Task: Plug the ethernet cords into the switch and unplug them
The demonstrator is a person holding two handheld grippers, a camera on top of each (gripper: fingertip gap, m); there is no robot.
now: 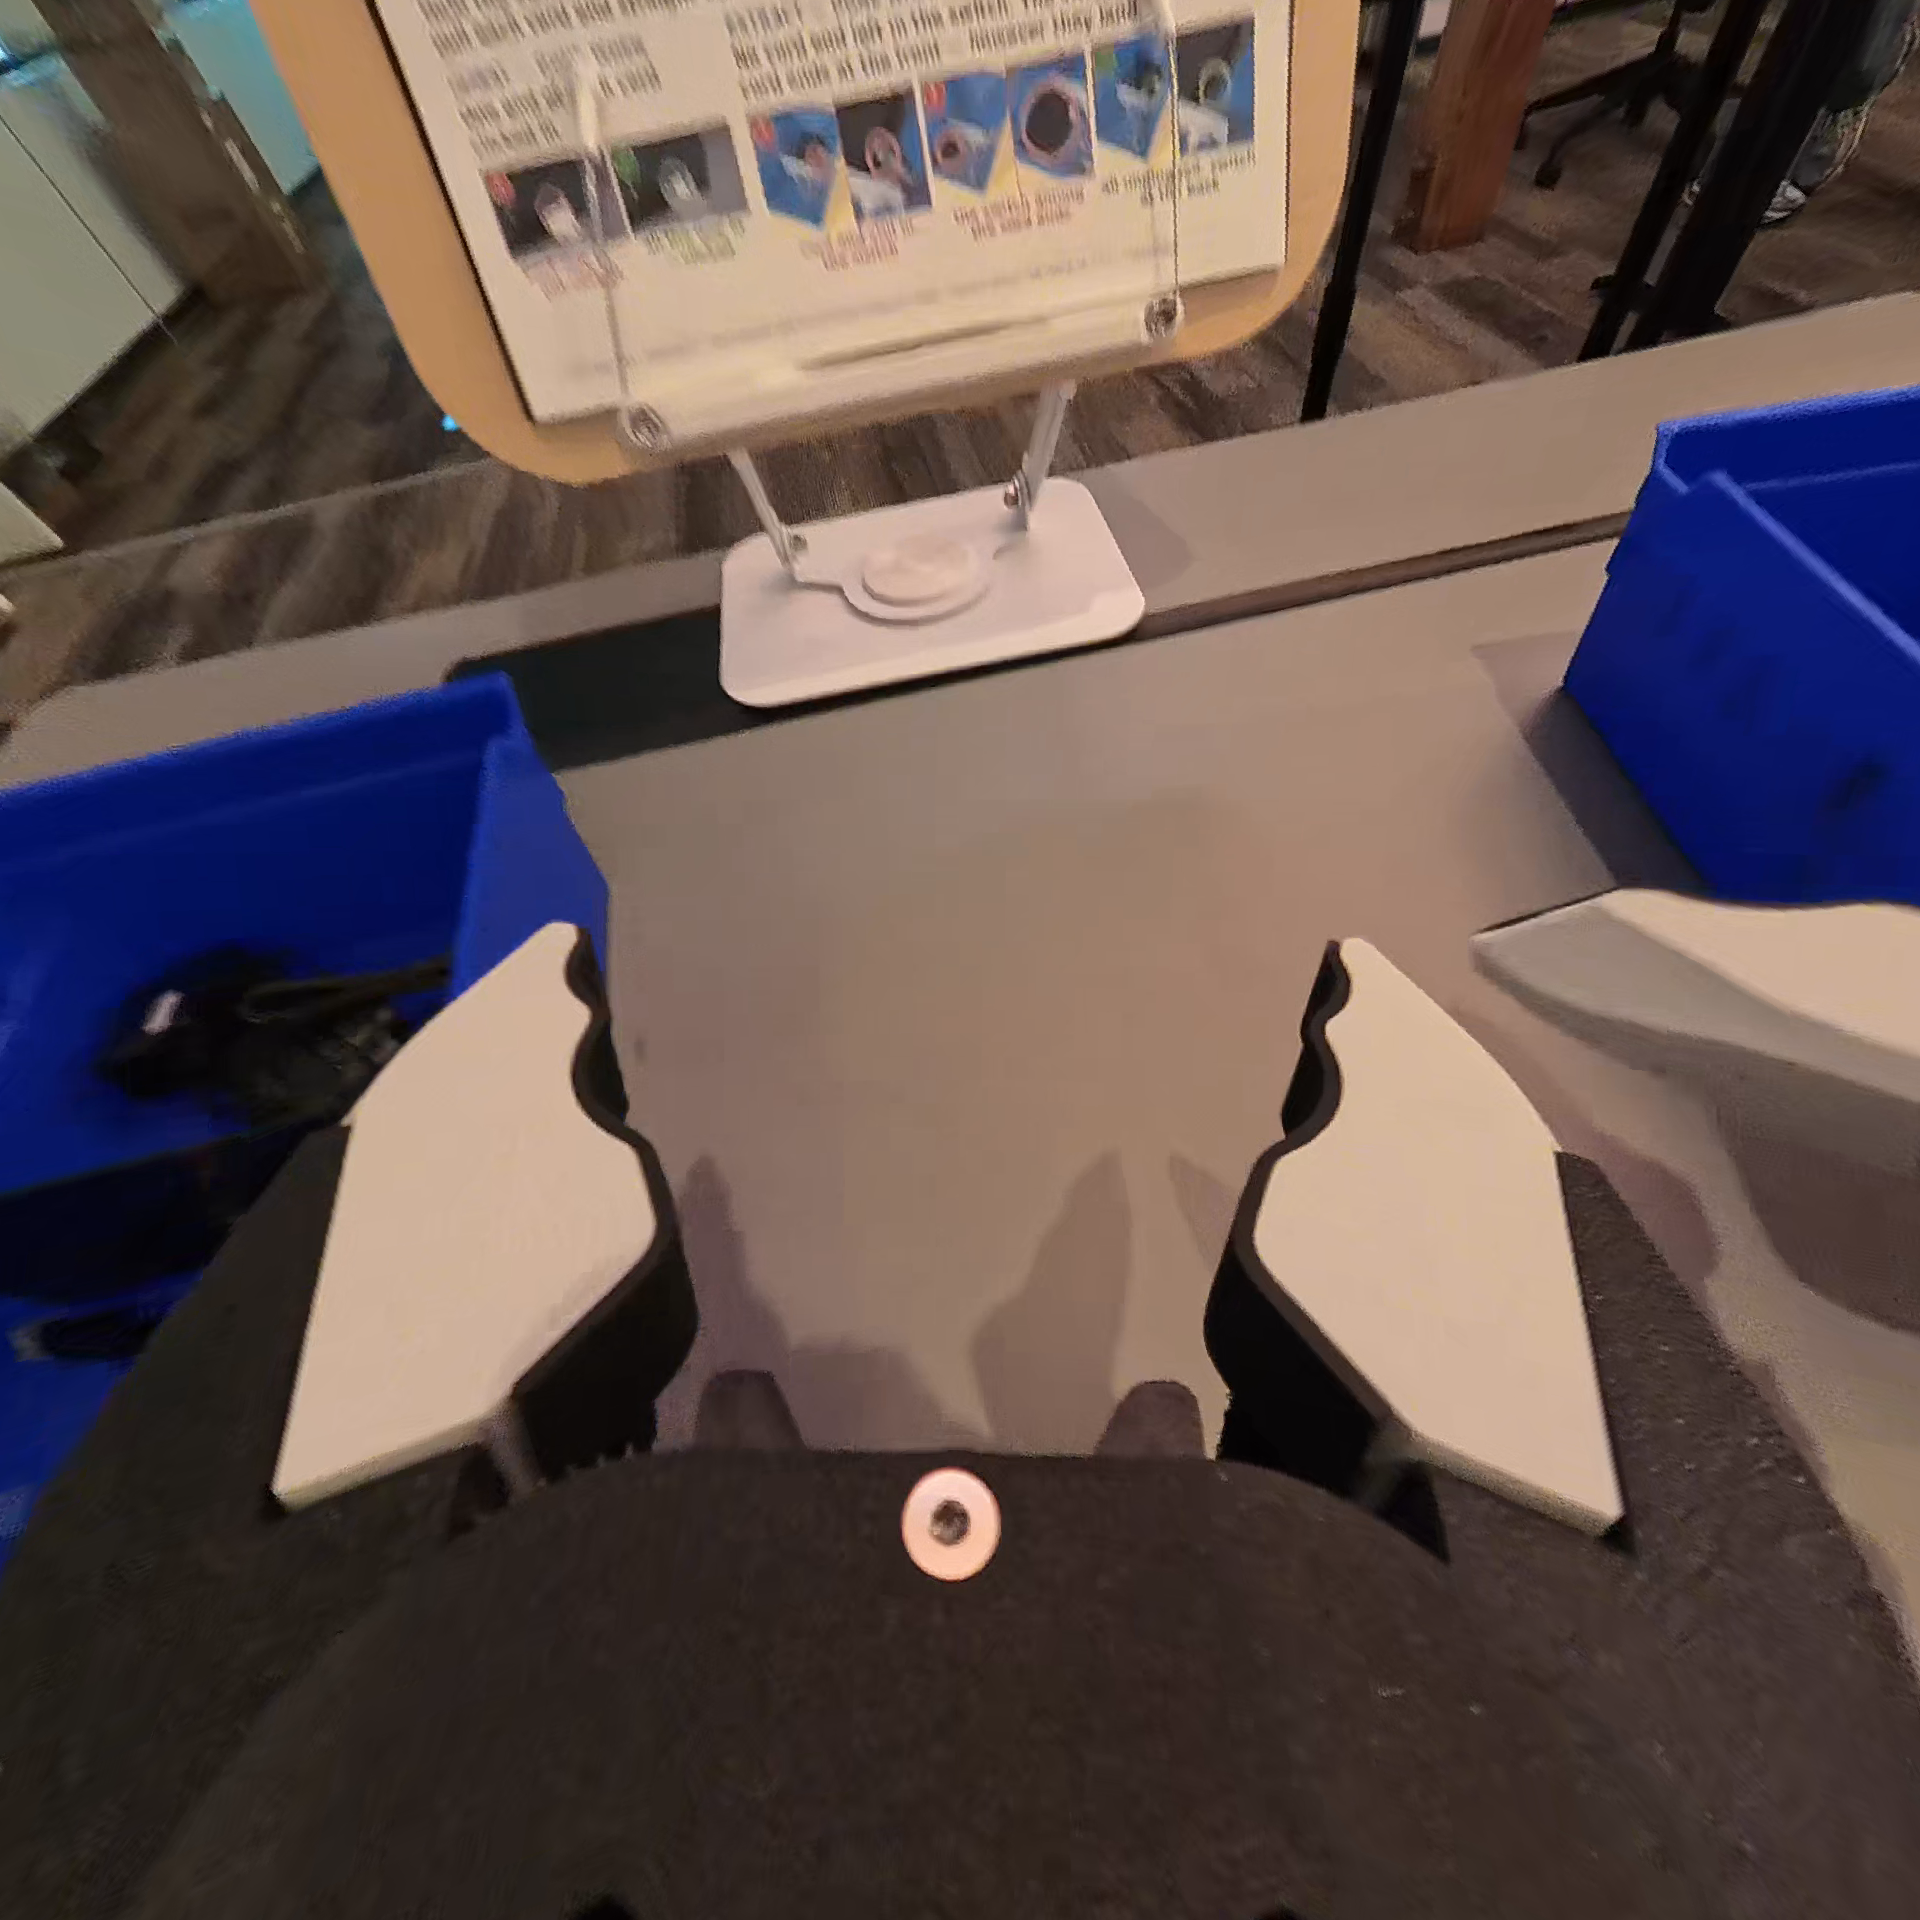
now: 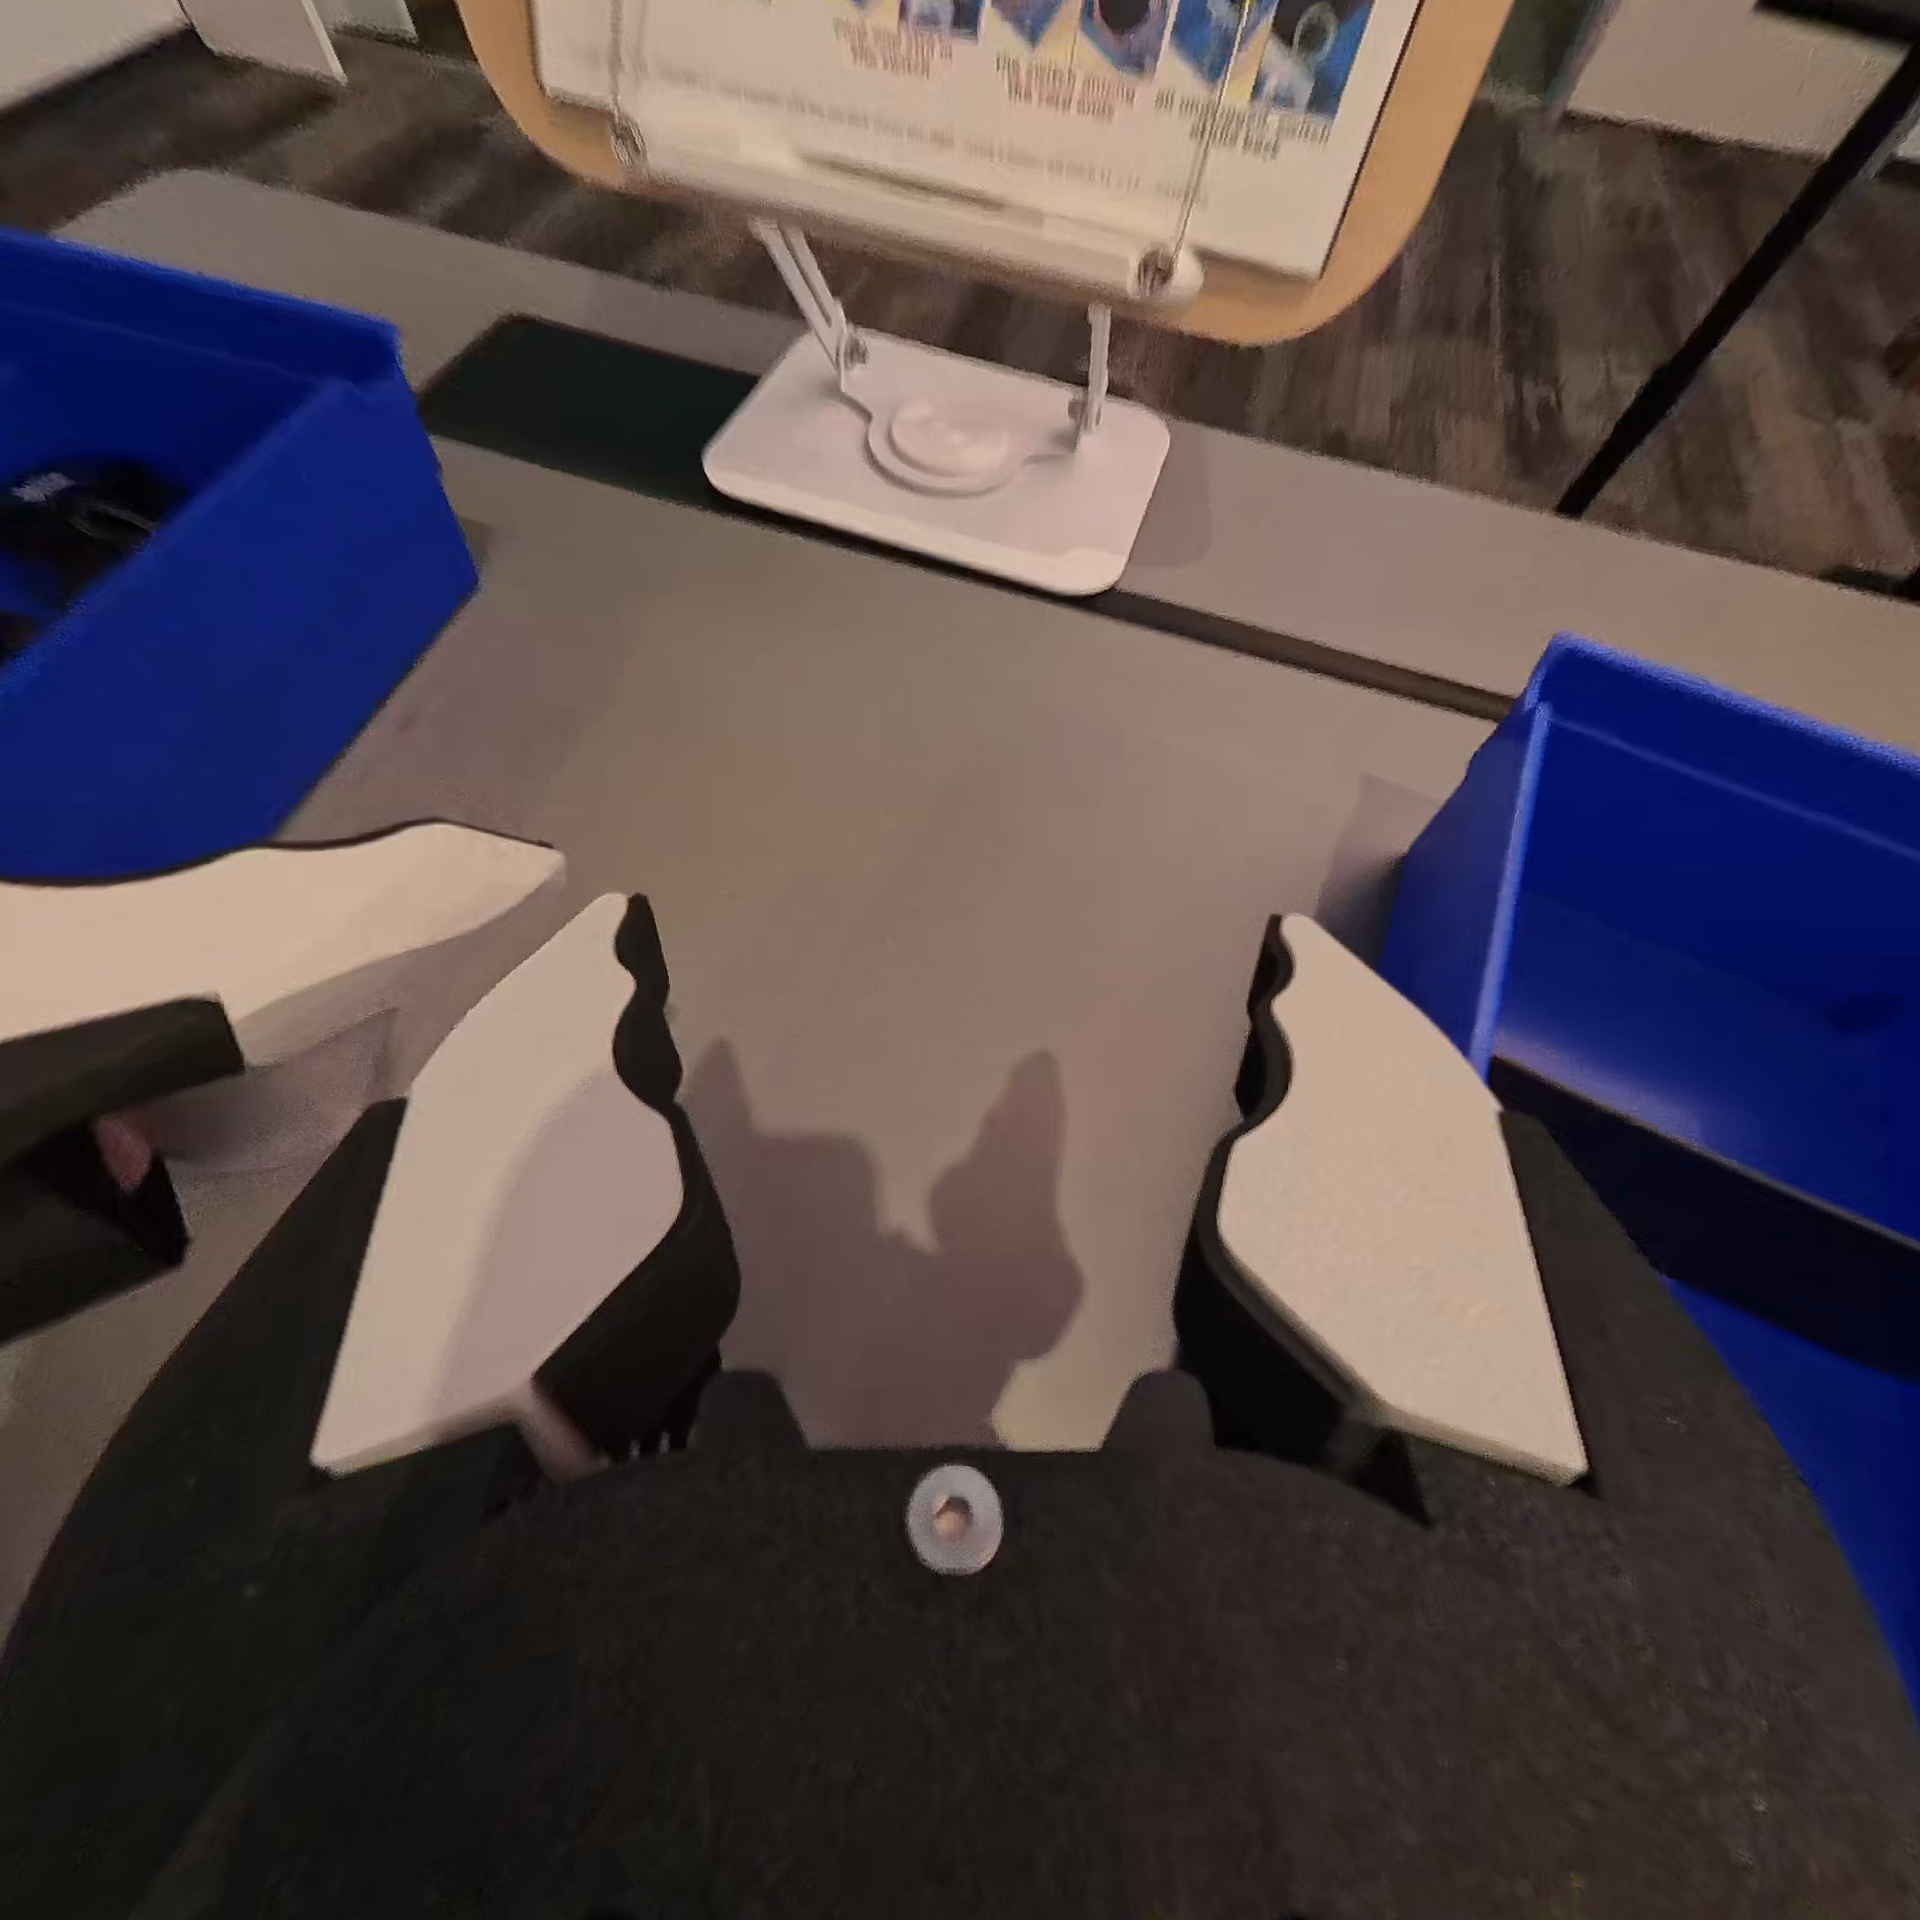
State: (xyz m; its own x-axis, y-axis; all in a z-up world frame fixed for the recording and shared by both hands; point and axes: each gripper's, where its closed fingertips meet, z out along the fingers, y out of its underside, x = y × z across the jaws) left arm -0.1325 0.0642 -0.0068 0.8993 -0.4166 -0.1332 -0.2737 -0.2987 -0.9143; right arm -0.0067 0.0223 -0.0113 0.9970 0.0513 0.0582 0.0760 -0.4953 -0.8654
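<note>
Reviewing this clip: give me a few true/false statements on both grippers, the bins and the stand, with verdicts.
1. The left gripper holds a cord. False: its fingers stand wide apart over bare table.
2. The right gripper is open and holds nothing. True.
3. Dark cords lie in the left blue bin. True.
4. The switch sits on the table between the bins. False: no switch shows there.
5. An instruction sheet on a white stand stands at the table's far edge. True.

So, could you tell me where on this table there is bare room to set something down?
The grey mat is bare between the left blue bin and the right blue bin, from the white stand base back to both open grippers. The left bin holds dark cords. The left gripper and right gripper crowd the near edge.
</note>
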